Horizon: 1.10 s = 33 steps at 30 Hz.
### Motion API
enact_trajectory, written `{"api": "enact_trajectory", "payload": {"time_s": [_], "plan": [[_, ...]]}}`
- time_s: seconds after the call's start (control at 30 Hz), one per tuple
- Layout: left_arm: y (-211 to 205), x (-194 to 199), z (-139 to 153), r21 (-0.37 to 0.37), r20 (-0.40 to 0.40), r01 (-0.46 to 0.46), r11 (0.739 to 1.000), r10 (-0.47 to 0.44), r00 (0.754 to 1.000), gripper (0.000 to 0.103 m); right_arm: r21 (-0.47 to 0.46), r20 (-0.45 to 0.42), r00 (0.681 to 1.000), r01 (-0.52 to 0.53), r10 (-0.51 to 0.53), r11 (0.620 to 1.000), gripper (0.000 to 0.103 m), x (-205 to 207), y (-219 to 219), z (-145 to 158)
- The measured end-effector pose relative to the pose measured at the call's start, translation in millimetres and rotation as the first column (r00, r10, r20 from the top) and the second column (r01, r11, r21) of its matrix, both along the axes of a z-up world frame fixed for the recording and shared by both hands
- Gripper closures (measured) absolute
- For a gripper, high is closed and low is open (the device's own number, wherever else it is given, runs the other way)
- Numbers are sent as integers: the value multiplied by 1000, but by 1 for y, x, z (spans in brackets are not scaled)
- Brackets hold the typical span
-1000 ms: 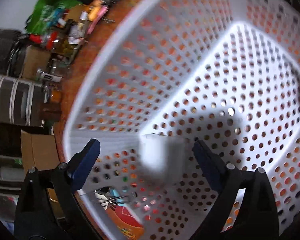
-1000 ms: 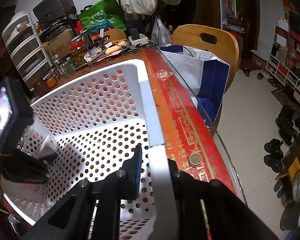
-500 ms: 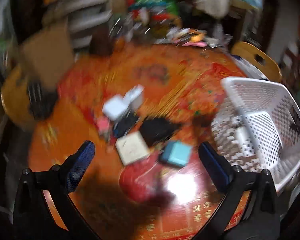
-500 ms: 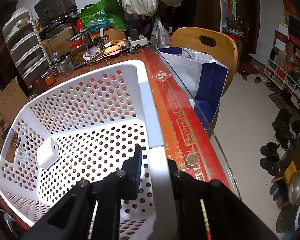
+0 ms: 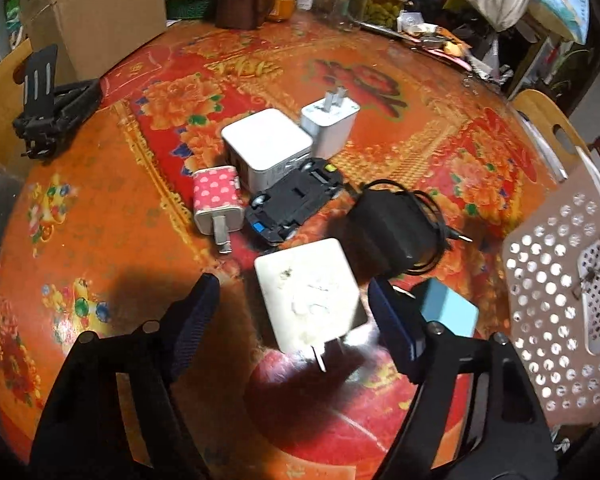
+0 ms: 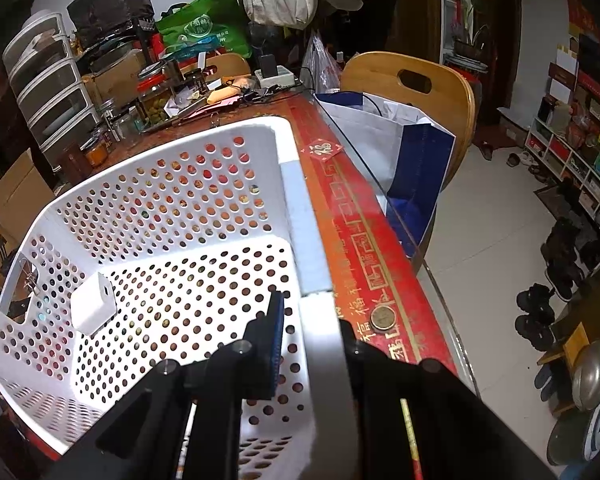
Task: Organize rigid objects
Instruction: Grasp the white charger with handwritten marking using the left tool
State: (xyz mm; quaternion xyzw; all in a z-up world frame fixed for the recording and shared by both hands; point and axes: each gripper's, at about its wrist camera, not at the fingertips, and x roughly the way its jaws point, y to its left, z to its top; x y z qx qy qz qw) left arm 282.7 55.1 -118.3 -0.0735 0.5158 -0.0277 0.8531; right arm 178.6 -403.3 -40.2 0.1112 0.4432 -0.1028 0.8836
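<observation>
White plug adapter [image 5: 310, 292] lies flat on the red bench [image 5: 100, 220], prongs toward the camera, squarely between the wide-spread fingers [image 5: 194, 312] of the left gripper [image 5: 296, 316], the nearer one. Right gripper [image 6: 312, 344] clamps the rim of the white basket [image 6: 292, 200], where one charger [image 6: 94, 308] already sits.

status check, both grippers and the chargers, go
Left gripper open, empty, straddling the big white charger. Right gripper shut on the white basket rim. One small white charger in the basket. Blue charger beside the right finger.
</observation>
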Motion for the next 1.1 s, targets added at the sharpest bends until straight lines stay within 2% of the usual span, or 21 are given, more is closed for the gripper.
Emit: {"api": "enact_trajectory", "payload": {"time_s": [0.2, 0.3, 0.37, 0.47, 0.57, 0.77, 1.1], "plan": [[-6, 8, -9, 13, 5, -13, 1000, 13, 1000, 37, -5, -4, 1000, -2, 2, 1000, 90, 1, 1, 0], [-9, 8, -7, 18, 7, -2, 1000, 2, 1000, 42, -4, -6, 1000, -4, 4, 1000, 90, 1, 1, 0], [-10, 7, -6, 11, 8, 3, 1000, -3, 1000, 50, -5, -6, 1000, -6, 6, 1000, 90, 1, 1, 0], [-15, 5, -5, 37, 16, 4, 999, -4, 1000, 52, -4, -6, 1000, -8, 8, 1000, 90, 1, 1, 0], [-14, 0, -1, 31, 30, -12, 999, 11, 999, 56, -8, -11, 1000, -13, 13, 1000, 90, 1, 2, 0], [-14, -16, 28, 104, 123, -38, 994, 25, 992, 58, -3, -2, 1000, -15, 15, 1000, 90, 0, 1, 0], [-12, -49, 77, 123, 288, -75, 990, 36, 957, 58, -8, 0, 1000, -26, 26, 1000, 90, 0, 2, 0]]}}
